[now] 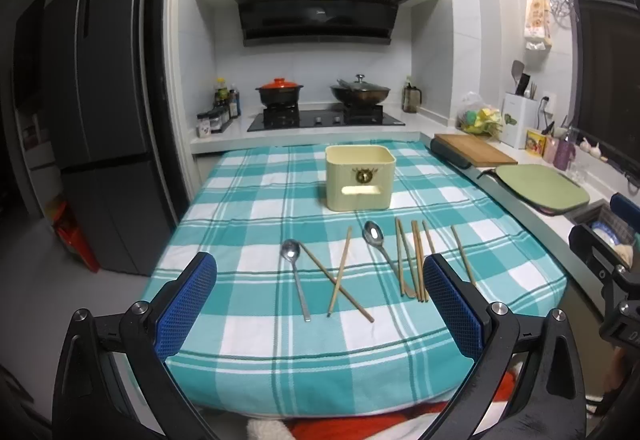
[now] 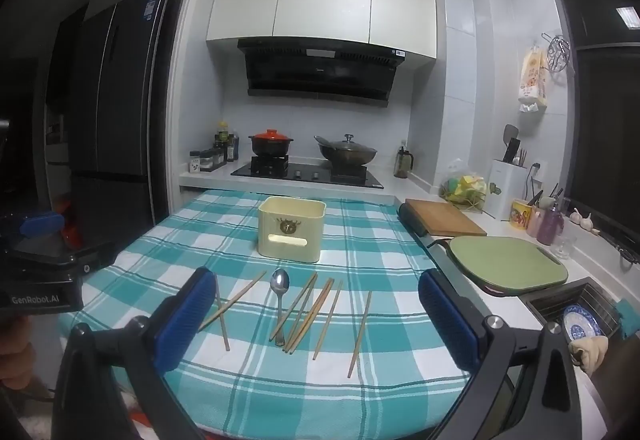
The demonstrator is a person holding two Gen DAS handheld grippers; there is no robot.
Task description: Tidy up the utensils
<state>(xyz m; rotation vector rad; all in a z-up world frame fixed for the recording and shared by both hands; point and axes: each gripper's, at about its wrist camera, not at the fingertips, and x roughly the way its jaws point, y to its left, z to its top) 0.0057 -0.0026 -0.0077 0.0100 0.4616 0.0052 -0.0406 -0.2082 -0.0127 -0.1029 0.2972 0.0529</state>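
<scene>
Both grippers hang over the near edge of the worktop, which wears a teal-and-white checked cloth (image 1: 248, 199).

Left gripper (image 1: 320, 300): I read its jaws as spread wide, blue pads apart, nothing between them. Right gripper (image 2: 316, 316): the same, jaws wide and empty.

In the left wrist view, a cream square plastic holder with a slot in its front (image 1: 359, 177) stands upright at frame centre. Below it the utensils lie loose on the cloth: one steel spoon (image 1: 295, 272) lower centre-left, a pair of crossed wooden chopsticks (image 1: 340, 276) just right of it, a second steel spoon (image 1: 378, 244) beyond those, then a loose bundle of wooden chopsticks (image 1: 416, 260) and a single wooden chopstick (image 1: 463, 254) furthest right.

In the right wrist view the left spoon is hidden behind my left pad.
</scene>
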